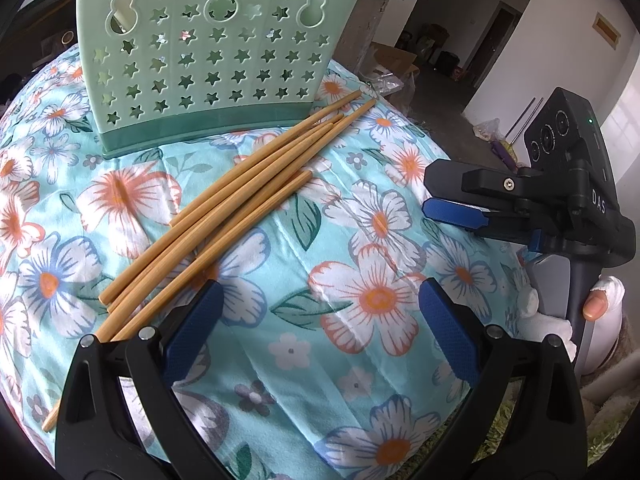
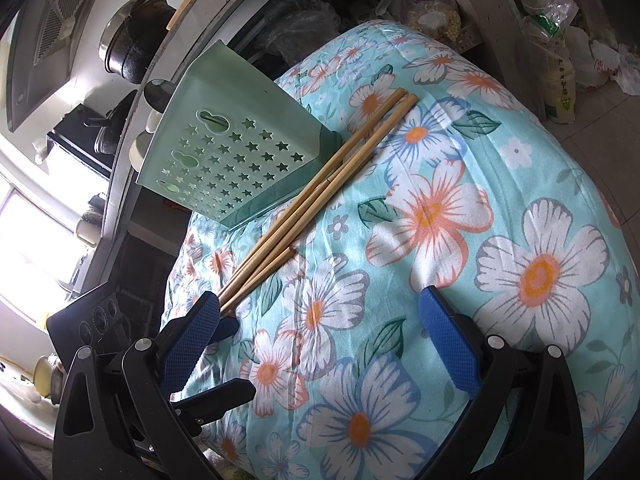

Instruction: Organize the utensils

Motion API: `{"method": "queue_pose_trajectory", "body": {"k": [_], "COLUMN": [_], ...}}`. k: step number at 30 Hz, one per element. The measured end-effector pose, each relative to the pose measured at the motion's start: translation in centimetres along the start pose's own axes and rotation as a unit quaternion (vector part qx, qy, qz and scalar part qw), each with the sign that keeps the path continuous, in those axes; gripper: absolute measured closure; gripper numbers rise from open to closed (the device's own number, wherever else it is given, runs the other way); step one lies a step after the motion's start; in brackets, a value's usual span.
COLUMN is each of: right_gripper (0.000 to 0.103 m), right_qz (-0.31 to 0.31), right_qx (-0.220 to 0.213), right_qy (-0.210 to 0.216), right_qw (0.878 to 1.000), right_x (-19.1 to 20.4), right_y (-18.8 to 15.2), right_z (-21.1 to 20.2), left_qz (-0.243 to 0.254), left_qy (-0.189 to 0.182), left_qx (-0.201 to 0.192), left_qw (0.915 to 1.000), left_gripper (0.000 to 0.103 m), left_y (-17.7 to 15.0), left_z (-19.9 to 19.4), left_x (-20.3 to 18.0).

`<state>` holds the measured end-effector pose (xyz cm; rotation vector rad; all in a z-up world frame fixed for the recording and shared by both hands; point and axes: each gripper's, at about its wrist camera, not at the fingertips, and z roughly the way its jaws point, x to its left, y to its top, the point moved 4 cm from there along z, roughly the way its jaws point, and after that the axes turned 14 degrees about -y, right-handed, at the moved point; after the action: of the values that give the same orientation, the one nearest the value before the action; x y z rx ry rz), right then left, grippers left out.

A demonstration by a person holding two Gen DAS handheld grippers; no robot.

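Note:
A pale green utensil basket (image 1: 208, 52) with star-shaped holes stands upright at the back of a floral cloth (image 1: 372, 300). Several bamboo chopsticks (image 1: 240, 200) lie loose in front of it, fanned diagonally, their far ends beside the basket's base. My left gripper (image 1: 320, 320) is open just above the cloth, with its left finger next to the chopsticks' near ends. My right gripper (image 1: 434, 194) hovers at the cloth's right edge. In the right wrist view the basket (image 2: 232, 152) and chopsticks (image 2: 320, 184) lie ahead to the left. The right gripper (image 2: 320, 332) is open and empty. The left gripper (image 2: 232, 360) sits at lower left.
The floral cloth (image 2: 440, 208) covers a rounded surface that drops off on every side. A dark pot (image 2: 132, 40) stands on a counter behind the basket. Plastic bags (image 2: 560, 40) and a cardboard box (image 1: 396, 58) clutter the floor. A gloved thumb (image 1: 596, 304) grips the right tool's handle.

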<state>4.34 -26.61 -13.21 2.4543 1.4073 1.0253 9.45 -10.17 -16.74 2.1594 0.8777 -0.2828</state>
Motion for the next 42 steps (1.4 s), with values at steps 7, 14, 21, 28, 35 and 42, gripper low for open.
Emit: {"method": "queue_pose_trajectory", "body": {"k": [7,14,21,28,35,42], "right_gripper": [0.006,0.006,0.006,0.007,0.026,0.031], "right_qz": [0.0,0.001,0.001,0.015,0.035,0.029], "right_qx": [0.0,0.0,0.005,0.021,0.02,0.011], "right_qy": [0.0,0.0,0.005,0.014,0.012,0.011], "right_qw": [1.0,1.0,1.0,1.0,0.999,0.999], "right_x": [0.0,-0.1,-0.1,-0.4,-1.0,-0.4], "right_y": [0.0,0.0,0.0,0.3,0.5,0.9], "right_z": [0.0,-0.1,0.0,-0.2,-0.7,-1.2], "left_qz": [0.001,0.01,0.039,0.093,0.158,0.22], "left_qy": [0.002,0.009,0.015,0.052,0.087,0.11], "left_qx": [0.001,0.001,-0.021,-0.048,-0.026,0.017], "left_qw": [1.0,0.9999,0.9989,0.9932,0.9833,0.9693], "left_gripper": [0.008,0.008,0.008,0.013,0.051,0.081], "left_y": [0.0,0.0,0.2,0.9,1.8,2.4], "left_z": [0.0,0.1,-1.4,-3.2,-2.4,-0.7], "left_x": [0.0,-0.3,-1.0,-1.6,-1.7,-1.5]}}
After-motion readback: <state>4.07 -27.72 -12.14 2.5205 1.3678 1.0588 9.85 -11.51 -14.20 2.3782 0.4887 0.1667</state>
